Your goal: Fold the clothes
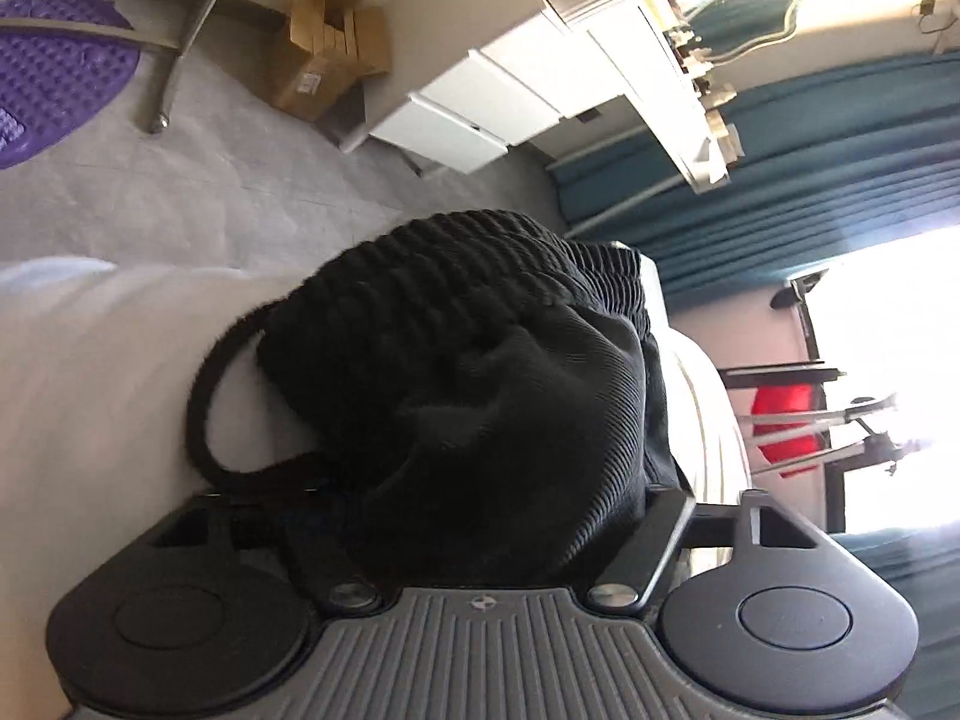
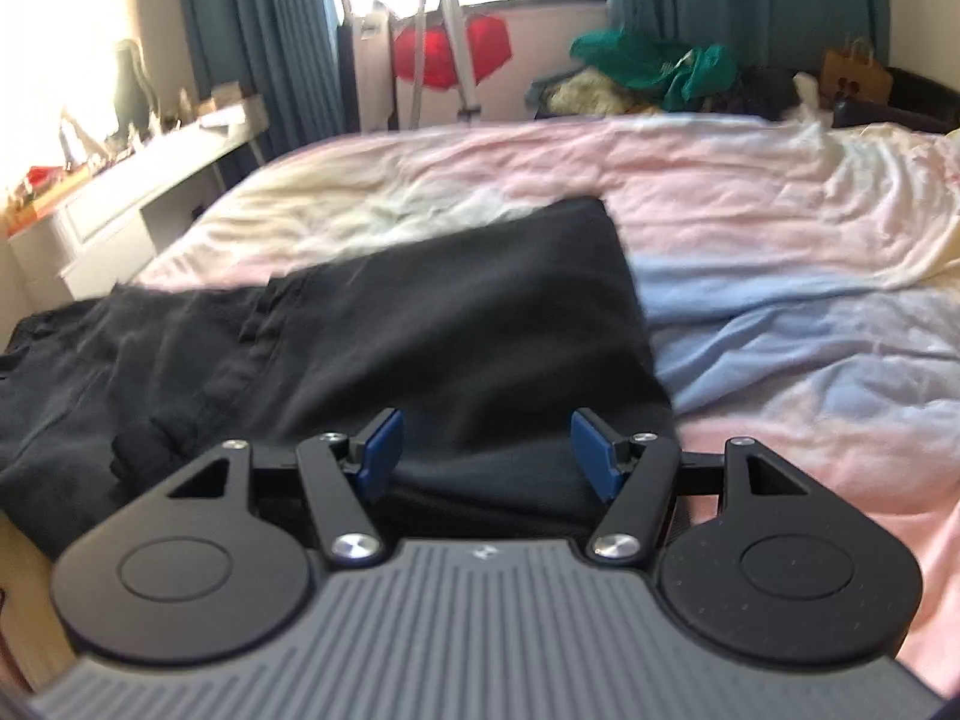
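Fingers of the left gripper [image 1: 480, 516] buried under bunched black fabric; tips hidden, so grip cannot be told for sure, though cloth heaps between the linkage arms. Black garment [image 1: 480, 372] fills the centre of the left wrist view: ribbed elastic waistband on top, drawstring loop [image 1: 204, 396] hanging off one side. Whole view rolled sideways, with floor, cardboard box [image 1: 327, 48] and white drawers [image 1: 480, 114] toward the top.

Blue pads [image 2: 381, 450] of the right gripper [image 2: 486, 450] spread wide apart, holding nothing, poised just over the near edge of the garment [image 2: 384, 348]. Garment lying flat across the bed [image 2: 780, 210], its left part cut off by the frame, its right edge straight and clean. Slightly blurred. Open bedspread to the right and beyond. Clothes pile [image 2: 654, 69] at the far side, white desk [image 2: 120, 192] to the left, red item [image 2: 450, 48] by the window.
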Tool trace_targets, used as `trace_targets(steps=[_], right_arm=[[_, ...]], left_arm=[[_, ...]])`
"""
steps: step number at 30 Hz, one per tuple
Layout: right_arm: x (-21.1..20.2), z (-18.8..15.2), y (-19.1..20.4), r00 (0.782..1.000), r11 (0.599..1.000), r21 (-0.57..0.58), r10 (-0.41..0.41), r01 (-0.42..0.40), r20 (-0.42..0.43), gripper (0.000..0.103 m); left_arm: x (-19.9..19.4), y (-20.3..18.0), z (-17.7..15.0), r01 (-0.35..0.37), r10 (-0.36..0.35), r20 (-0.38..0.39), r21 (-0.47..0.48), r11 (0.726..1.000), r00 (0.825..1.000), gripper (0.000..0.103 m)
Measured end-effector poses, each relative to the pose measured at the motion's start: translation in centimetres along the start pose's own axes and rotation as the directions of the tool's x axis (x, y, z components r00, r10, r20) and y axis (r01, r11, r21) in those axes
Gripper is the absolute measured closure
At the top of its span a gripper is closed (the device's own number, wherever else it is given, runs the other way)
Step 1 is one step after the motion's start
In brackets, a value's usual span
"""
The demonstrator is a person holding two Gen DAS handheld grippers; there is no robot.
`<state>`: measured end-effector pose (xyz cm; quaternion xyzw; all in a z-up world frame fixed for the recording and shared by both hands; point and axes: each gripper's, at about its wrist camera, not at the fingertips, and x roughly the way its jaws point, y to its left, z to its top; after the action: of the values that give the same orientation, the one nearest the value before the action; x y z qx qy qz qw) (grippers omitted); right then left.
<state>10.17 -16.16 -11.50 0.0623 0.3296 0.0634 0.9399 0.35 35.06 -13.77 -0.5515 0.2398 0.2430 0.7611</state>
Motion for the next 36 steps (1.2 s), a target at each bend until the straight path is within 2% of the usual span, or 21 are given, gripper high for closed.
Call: trace_targets(steps=[4,6,9,14,15,17,21,24,25,27,29,32,34,36], right_arm=[[2.1,-0.3,1.3,0.997,0.996,-0.072,-0.059,0.056,-0.044,0.039],[2.7,-0.2,1.5,0.996,0.994,-0.083,-0.074,0.069,-0.050,0.039],[2.6,0.1,1.0,0.997,0.997,-0.050,-0.055,0.052,-0.057,0.039],[1.0,1.3,-1.5,0.998,0.996,0.083,-0.036,0.040,-0.051,0.039],[0.4,1.5,-2.2,0.997,0.992,0.103,-0.067,0.071,-0.043,0.039],[-1.1,2.0,-4.2,0.994,0.979,0.172,-0.111,0.113,-0.021,0.039],[-4.1,2.7,-8.8,0.986,0.932,0.332,-0.164,0.145,0.031,0.038],[-6.1,2.9,-11.9,0.979,0.892,0.427,-0.193,0.147,0.066,0.038],[-6.5,2.9,-12.7,0.977,0.883,0.447,-0.199,0.145,0.076,0.038],[-7.2,2.9,-14.1,0.974,0.865,0.483,-0.207,0.138,0.094,0.038],[-7.1,2.7,-15.1,0.974,0.850,0.513,-0.203,0.124,0.100,0.038],[-6.9,2.4,-16.6,0.975,0.825,0.555,-0.196,0.104,0.109,0.038],[-6.7,2.2,-17.6,0.975,0.808,0.583,-0.192,0.090,0.115,0.038],[-6.6,2.0,-18.6,0.975,0.789,0.609,-0.188,0.076,0.121,0.038]], left_arm=[[-1.1,-2.0,-1.3,-0.019,0.008,0.080,0.139,0.990,0.997,0.070],[-2.2,-3.9,-2.3,-0.026,-0.008,0.141,0.241,0.970,0.990,0.074],[-4.3,-7.2,-4.4,-0.038,-0.067,0.253,0.390,0.920,0.965,0.077],[-7.5,-14.6,-10.2,-0.072,-0.194,0.383,0.581,0.811,0.903,0.077],[-8.2,-16.2,-11.5,-0.077,-0.224,0.401,0.611,0.788,0.888,0.077],[-10.0,-19.0,-14.9,-0.077,-0.281,0.433,0.645,0.760,0.856,0.077],[-12.1,-24.7,-23.4,-0.072,-0.393,0.469,0.708,0.702,0.791,0.077],[-13.0,-27.8,-30.8,-0.060,-0.466,0.481,0.741,0.668,0.742,0.077],[-13.2,-28.4,-33.4,-0.056,-0.488,0.481,0.751,0.658,0.728,0.077],[-12.8,-29.6,-38.6,-0.049,-0.525,0.466,0.779,0.625,0.712,0.077],[-11.6,-30.4,-43.6,-0.061,-0.558,0.436,0.822,0.566,0.706,0.078],[-9.3,-29.6,-51.4,-0.092,-0.591,0.366,0.893,0.441,0.719,0.077],[-7.2,-28.3,-56.5,-0.121,-0.598,0.304,0.938,0.326,0.742,0.077],[-5.2,-26.8,-60.1,-0.126,-0.574,0.230,0.968,0.216,0.786,0.077]])
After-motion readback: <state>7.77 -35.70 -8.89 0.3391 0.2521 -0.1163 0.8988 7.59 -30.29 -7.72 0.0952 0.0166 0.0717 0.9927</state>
